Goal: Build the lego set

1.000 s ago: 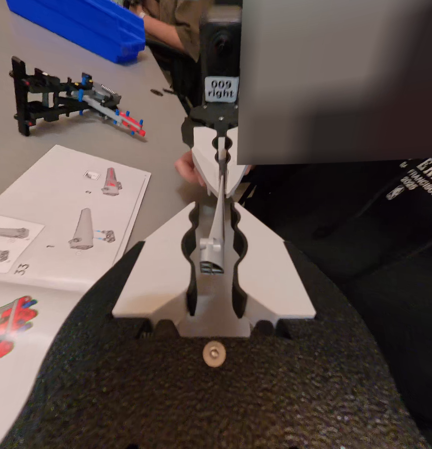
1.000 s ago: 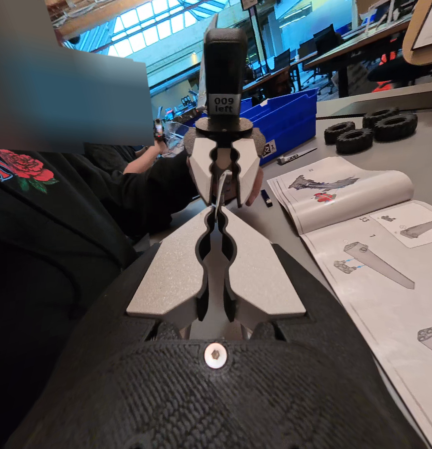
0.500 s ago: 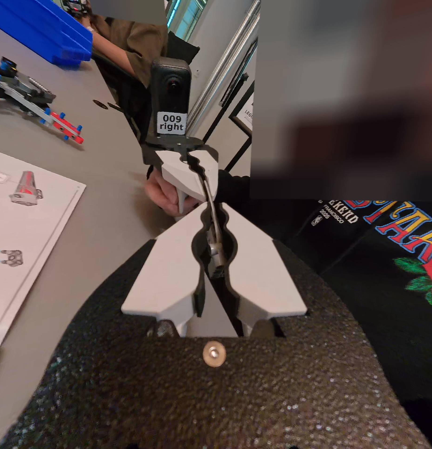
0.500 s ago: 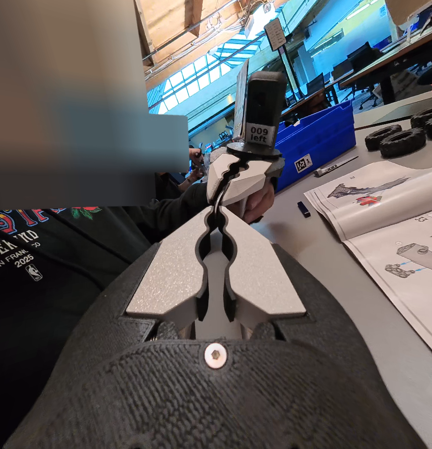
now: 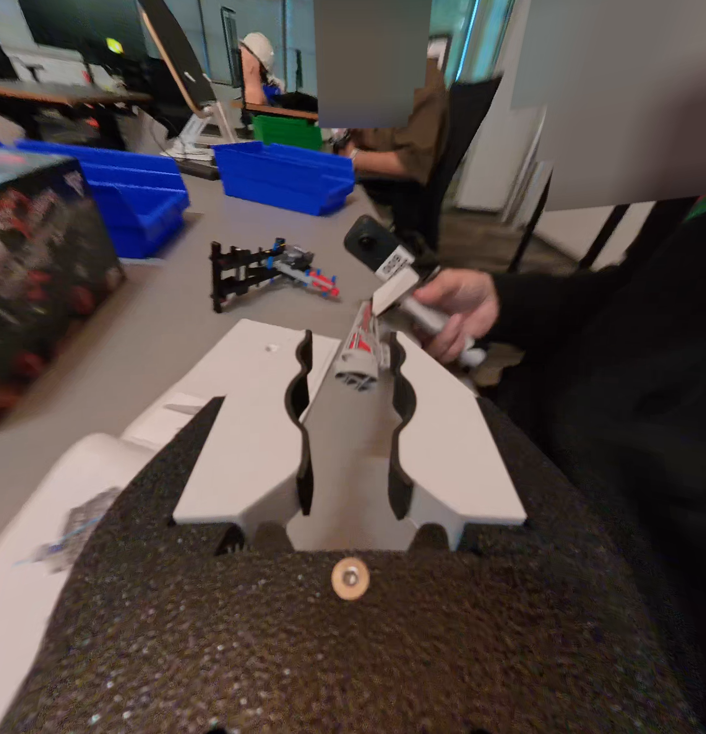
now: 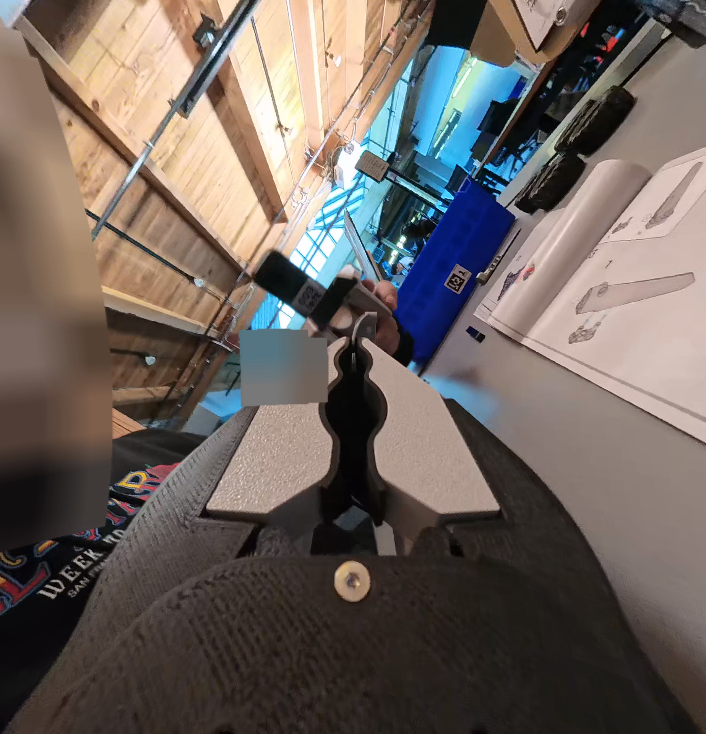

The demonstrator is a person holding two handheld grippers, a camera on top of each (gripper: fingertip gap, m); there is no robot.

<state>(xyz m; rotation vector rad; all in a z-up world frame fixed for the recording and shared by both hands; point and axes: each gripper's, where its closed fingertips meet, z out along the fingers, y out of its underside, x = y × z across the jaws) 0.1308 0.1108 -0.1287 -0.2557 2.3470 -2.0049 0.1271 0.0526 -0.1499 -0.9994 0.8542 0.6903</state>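
A grey tapered Lego panel [image 5: 357, 349] with red markings hangs above the table between my left gripper's fingers, near the right finger. My left gripper [image 5: 351, 341] is open, its jaws wide apart, and grips nothing. My right gripper [image 6: 355, 343] is shut on the panel's thin end [image 6: 365, 323]. In the left wrist view the right gripper [image 5: 387, 298], held by a hand [image 5: 458, 310], pinches the panel's far end. In the right wrist view the left gripper [image 6: 335, 302] shows just beyond the panel, tilted.
A partly built black, blue and red Lego assembly [image 5: 264, 274] lies on the grey table. Blue bins [image 5: 283, 178] and a dark box [image 5: 37, 278] stand behind and to the left. The open instruction booklet [image 6: 621, 298] and black tyres [image 6: 581, 131] lie beside. One gripper's finger ends stand about 7 centimeters off the other's.
My left gripper has opened and let go of the panel, which stays in my right gripper. Both grippers have swung round, and the right one now tilts upward.
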